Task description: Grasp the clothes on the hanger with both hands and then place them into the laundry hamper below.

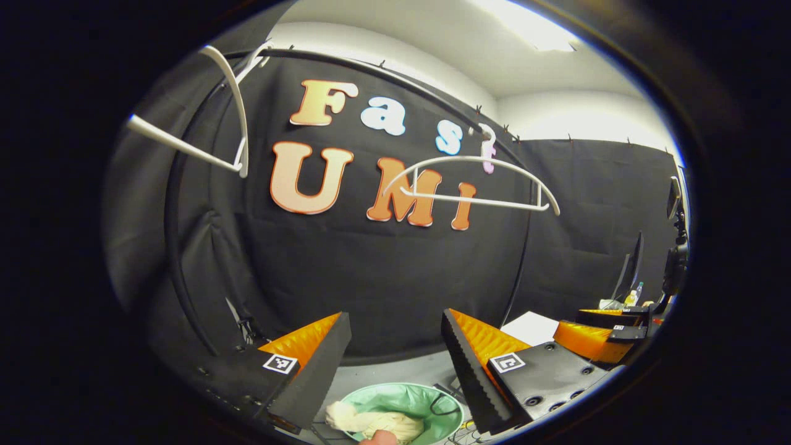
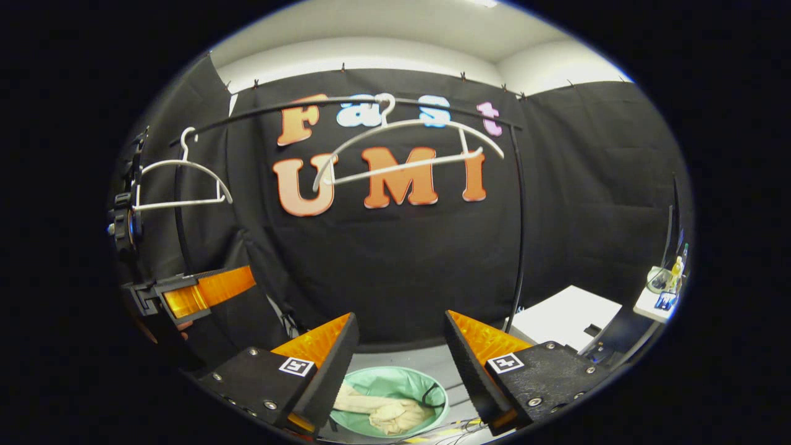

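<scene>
A: Starting at the left, what does the left gripper view give you?

B: A bare white hanger (image 1: 210,123) up on the black rail (image 1: 383,71), then a second bare hanger (image 1: 476,185) further right. Low down, the left claw (image 1: 395,358) stands with its fingers spread wide, nothing between them.

A: And the clothes?

B: The cream clothes (image 1: 377,423) lie bunched in the green laundry hamper (image 1: 432,398) on the floor, below the gap between the fingers, well apart from both. At the far right the other claw shows at the edge; I cannot tell its state from here.

A: The right gripper view, same order?

B: The left claw (image 2: 198,293) shows at the left edge, under a bare hanger (image 2: 179,182). A second bare hanger (image 2: 401,154) hangs mid-rail. The right claw (image 2: 398,358) is parted wide and empty. Below the gap, the clothes (image 2: 383,411) rest inside the hamper (image 2: 395,380), nearer the left-hand finger and partly hidden by it. A white table (image 2: 568,315) sits to the right.
</scene>
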The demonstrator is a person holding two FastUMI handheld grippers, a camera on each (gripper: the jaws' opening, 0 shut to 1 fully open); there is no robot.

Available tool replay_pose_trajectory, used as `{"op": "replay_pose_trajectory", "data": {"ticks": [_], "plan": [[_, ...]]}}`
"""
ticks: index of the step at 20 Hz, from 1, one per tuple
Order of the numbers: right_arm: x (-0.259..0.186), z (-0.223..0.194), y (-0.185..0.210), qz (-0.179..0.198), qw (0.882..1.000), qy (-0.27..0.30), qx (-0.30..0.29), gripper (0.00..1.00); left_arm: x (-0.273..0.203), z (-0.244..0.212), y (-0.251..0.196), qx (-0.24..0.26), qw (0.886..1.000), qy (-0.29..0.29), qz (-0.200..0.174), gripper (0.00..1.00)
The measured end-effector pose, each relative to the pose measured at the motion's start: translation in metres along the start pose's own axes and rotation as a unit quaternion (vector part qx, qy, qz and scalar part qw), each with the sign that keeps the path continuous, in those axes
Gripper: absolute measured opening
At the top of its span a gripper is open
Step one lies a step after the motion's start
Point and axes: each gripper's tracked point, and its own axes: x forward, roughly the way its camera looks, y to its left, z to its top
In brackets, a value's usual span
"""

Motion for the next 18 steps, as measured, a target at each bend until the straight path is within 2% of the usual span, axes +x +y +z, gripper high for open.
{"op": "replay_pose_trajectory", "data": {"ticks": [1, 2, 3, 8, 16, 18], "plan": [[-0.005, 0.01, -0.003, -0.002, 1.0, -0.014, -0.003, 0.87, -0.001, 0.011, -0.002, 0.0, 1.0, -0.012, -0.001, 0.99], [-0.012, 0.019, -0.005, -0.005, 1.0, -0.027, -0.004, 0.87, -0.003, 0.021, 0.0, 0.0, 1.0, -0.022, 0.0, 0.94], [-0.017, 0.028, -0.009, -0.011, 0.999, -0.037, -0.003, 0.87, -0.002, 0.028, -0.001, 0.001, 0.999, -0.032, 0.001, 0.97], [-0.033, 0.068, -0.03, -0.028, 0.996, -0.088, 0.005, 0.87, -0.005, 0.064, -0.001, -0.011, 0.997, -0.075, 0.0, 0.97], [-0.053, 0.094, -0.06, -0.06, 0.988, -0.141, 0.022, 0.87, -0.019, 0.083, 0.005, -0.015, 0.994, -0.106, -0.004, 0.94], [-0.058, 0.094, -0.058, -0.053, 0.988, -0.145, 0.026, 0.87, -0.019, 0.083, 0.006, -0.013, 0.994, -0.107, -0.001, 1.0]]}}
